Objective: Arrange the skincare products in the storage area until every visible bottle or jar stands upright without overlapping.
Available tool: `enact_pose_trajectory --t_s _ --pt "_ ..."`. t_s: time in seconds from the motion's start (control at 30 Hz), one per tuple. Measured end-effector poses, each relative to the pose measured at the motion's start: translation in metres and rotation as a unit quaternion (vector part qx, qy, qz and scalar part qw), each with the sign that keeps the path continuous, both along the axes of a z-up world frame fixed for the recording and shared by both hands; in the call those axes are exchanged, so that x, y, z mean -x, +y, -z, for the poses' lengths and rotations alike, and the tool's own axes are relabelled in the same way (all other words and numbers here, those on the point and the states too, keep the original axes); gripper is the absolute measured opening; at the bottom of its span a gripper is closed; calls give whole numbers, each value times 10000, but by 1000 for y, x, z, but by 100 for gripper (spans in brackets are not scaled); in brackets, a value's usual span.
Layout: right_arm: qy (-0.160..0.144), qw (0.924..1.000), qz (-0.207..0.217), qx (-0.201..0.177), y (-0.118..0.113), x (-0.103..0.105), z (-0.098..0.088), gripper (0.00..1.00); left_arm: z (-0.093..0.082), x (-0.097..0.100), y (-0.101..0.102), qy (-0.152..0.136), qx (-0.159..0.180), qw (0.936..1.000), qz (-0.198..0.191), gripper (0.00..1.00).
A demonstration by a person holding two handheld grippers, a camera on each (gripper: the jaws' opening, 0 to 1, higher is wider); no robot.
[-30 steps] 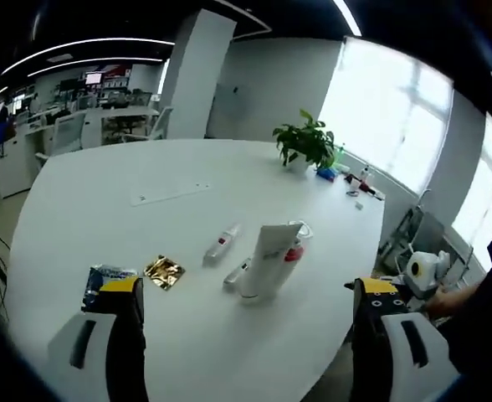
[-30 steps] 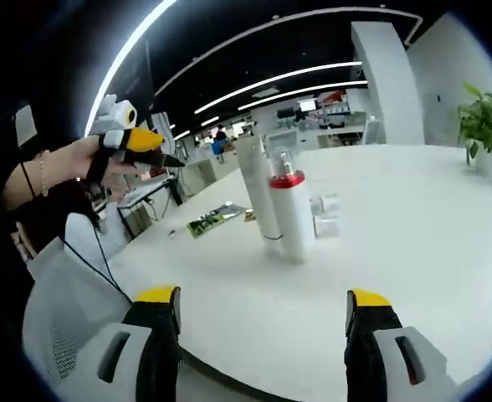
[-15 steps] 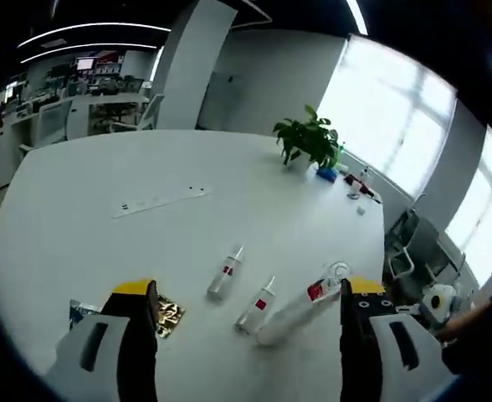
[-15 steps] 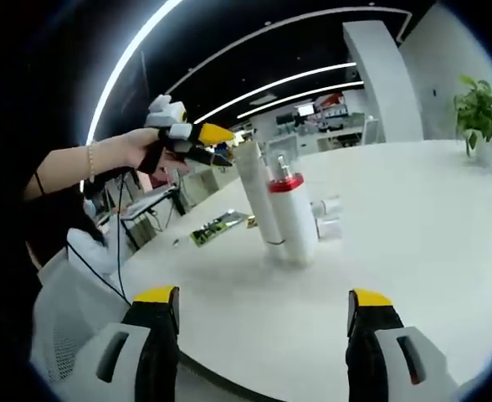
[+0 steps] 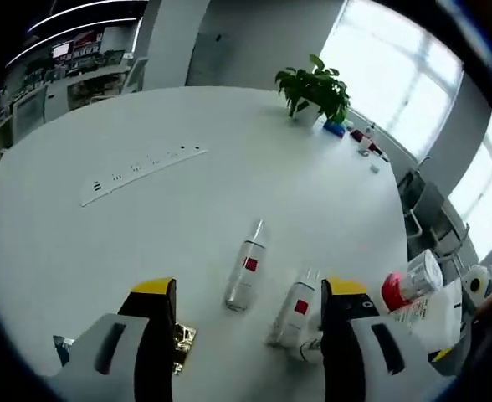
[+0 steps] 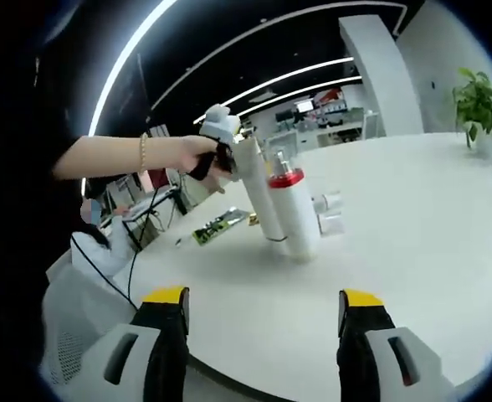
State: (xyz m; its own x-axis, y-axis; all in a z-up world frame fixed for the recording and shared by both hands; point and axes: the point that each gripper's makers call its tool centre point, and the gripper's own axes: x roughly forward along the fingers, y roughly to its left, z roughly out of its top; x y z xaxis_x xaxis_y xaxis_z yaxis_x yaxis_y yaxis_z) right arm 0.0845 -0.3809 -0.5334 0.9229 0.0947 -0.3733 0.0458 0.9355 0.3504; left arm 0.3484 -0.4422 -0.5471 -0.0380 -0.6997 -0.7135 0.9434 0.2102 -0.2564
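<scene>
Slim white bottles (image 5: pixel 245 275) — plastic, perhaps

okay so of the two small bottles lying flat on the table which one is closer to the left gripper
The small bottle with the red label, lying right beside the left gripper's right-hand jaw in the left gripper view. The other small bottle lies farther out, up between the jaws.

open-plan office, desks (image 5: pixel 79 79), strip lights (image 6: pixel 271 79), potted plant (image 5: pixel 317 84)

**What your counter is carrying**

You are looking at a round white counter (image 5: pixel 146 218). Two small bottles (image 5: pixel 244 276) are lying flat on it, a gold sachet (image 5: pixel 183 339) is resting nearby, and a potted plant (image 5: pixel 315 84) is standing far off.
</scene>
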Motion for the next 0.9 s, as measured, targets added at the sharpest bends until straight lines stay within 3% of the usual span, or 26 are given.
enact_pose_trajectory --t_s 0.1,0.2,0.27,0.43,0.53,0.73,0.8,0.9 --pt "19 10000 -40 -24 2 0 0 72 17 5 -1 -260 -226 9990 289 54" --pt "37 10000 -69 -37 4 0 0 71 25 11 -5 -345 -320 9981 403 50" --pt "45 10000 -66 -12 4 0 0 69 34 2 -11 -453 -374 9973 437 45" --pt "54 9999 -99 -21 5 0 1 67 40 7 -18 -582 -397 9952 672 36" --pt "47 9999 -106 -23 5 0 0 66 46 15 -20 -771 -544 9907 983 33" --pt "75 9999 -152 12 6 0 1 60 66 6 -21 -899 -732 9867 1140 20" --pt "73 9998 -160 15 6 0 1 60 67 4 -16 -1078 -857 9827 1235 16" --pt "84 9997 -220 32 8 0 2 56 63 -1 -17 -1117 -798 9829 1228 17"
